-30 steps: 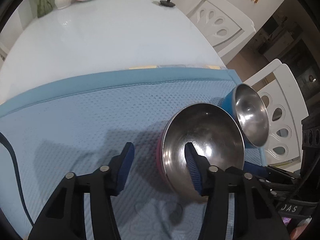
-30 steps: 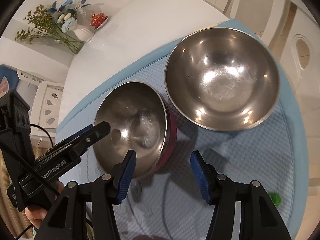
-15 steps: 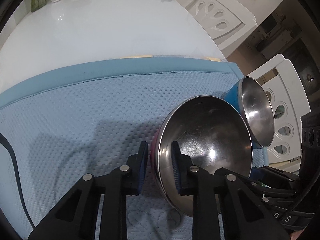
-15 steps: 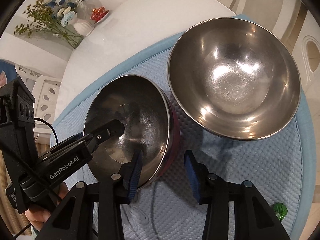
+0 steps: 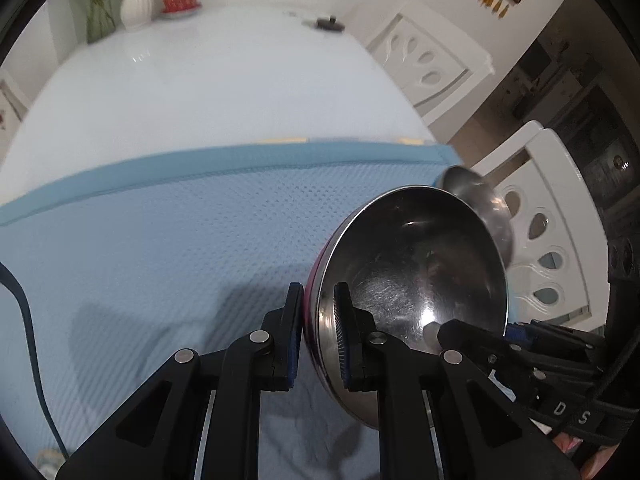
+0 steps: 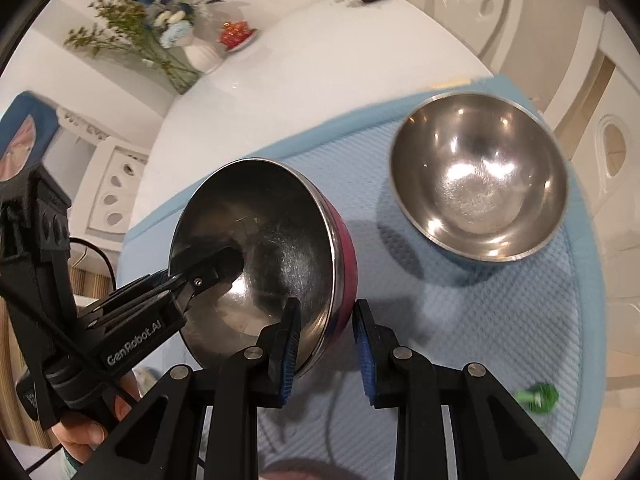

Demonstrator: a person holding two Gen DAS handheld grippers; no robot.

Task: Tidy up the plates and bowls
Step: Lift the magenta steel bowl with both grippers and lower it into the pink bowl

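Observation:
A steel bowl with a pink outside [image 5: 412, 280] [image 6: 272, 256] is tilted and lifted off the blue mat [image 5: 160, 240]. My left gripper [image 5: 318, 332] is shut on its rim, one finger inside and one outside. My right gripper [image 6: 326, 340] straddles the opposite rim, its jaws narrowed around the wall but with a gap still showing on the outer side. A second steel bowl with a blue outside [image 6: 480, 188] [image 5: 486, 204] sits upright on the mat [image 6: 500, 320] to the right.
The mat covers the near end of a white table [image 5: 220, 80]. A vase of flowers [image 6: 200, 54] and a red dish [image 6: 236, 34] stand at the far end. White chairs [image 5: 544, 232] stand at the right. A small green object [image 6: 538, 396] lies on the mat.
My left gripper closed on the pink bowl's rim and tilted and raised it. My right gripper moved in and narrowed around the opposite rim. The blue bowl stayed put.

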